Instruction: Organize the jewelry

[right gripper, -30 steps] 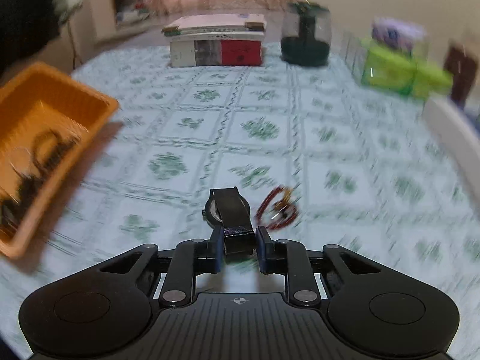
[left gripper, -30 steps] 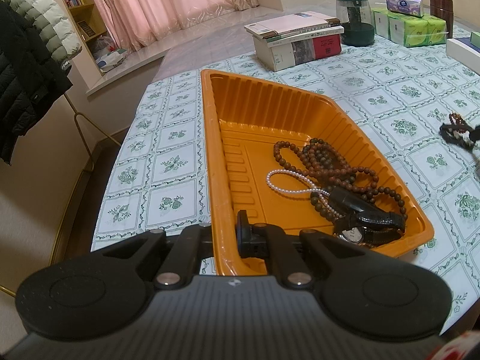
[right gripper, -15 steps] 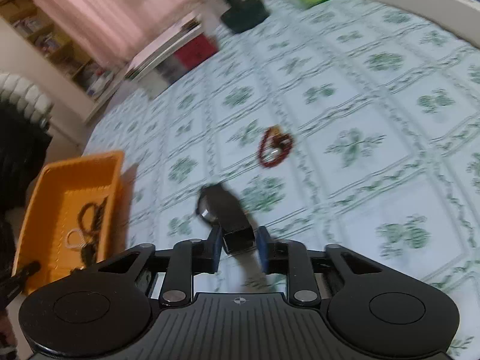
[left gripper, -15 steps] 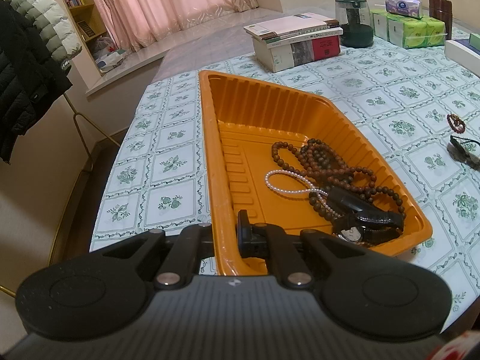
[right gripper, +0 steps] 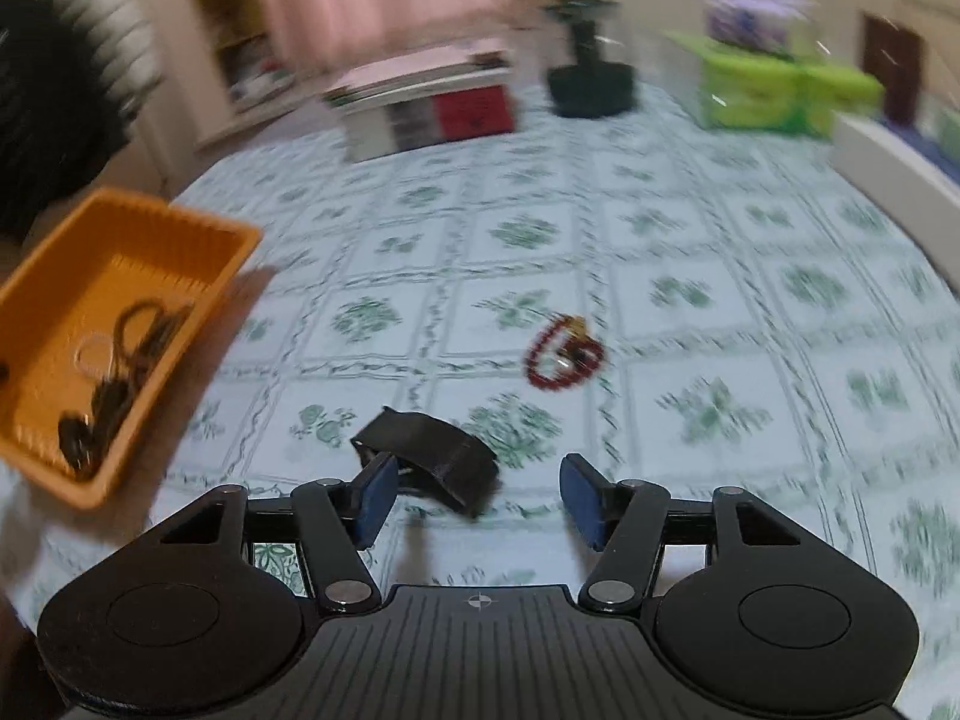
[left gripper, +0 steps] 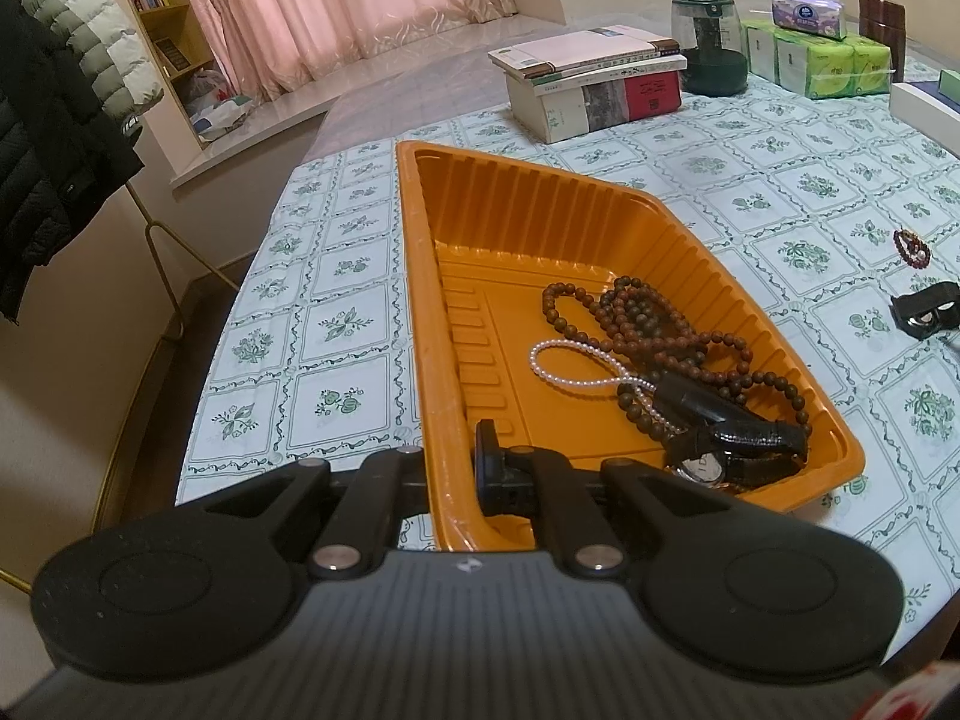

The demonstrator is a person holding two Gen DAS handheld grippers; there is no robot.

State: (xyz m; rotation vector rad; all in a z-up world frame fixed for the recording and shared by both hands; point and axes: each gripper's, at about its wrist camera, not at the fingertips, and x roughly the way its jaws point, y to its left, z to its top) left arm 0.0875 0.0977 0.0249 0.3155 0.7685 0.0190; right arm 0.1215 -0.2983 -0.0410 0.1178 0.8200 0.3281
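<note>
My left gripper [left gripper: 451,471] is shut on the near rim of the orange tray [left gripper: 414,312]. In the tray lie a brown bead necklace [left gripper: 654,324], a white pearl strand [left gripper: 576,372] and a black watch [left gripper: 732,444]. My right gripper [right gripper: 480,495] is open over the tablecloth. A black watch [right gripper: 432,450] lies on the cloth between its fingers, close to the left pad [right gripper: 375,495]; it also shows in the left wrist view [left gripper: 924,309]. A red bead bracelet [right gripper: 564,354] lies beyond it, also seen in the left wrist view [left gripper: 912,246]. The orange tray [right gripper: 198,312] is at the left.
A stack of books [left gripper: 594,81], a dark green jar [left gripper: 711,42] and green tissue packs [left gripper: 816,63] stand at the table's far side. A white box [right gripper: 888,162] sits at the far right. Jackets [left gripper: 54,120] hang on a rack left of the table.
My right gripper was shut on the black watch; it has opened and the watch now lies on the cloth. The left gripper has stayed on the tray rim.
</note>
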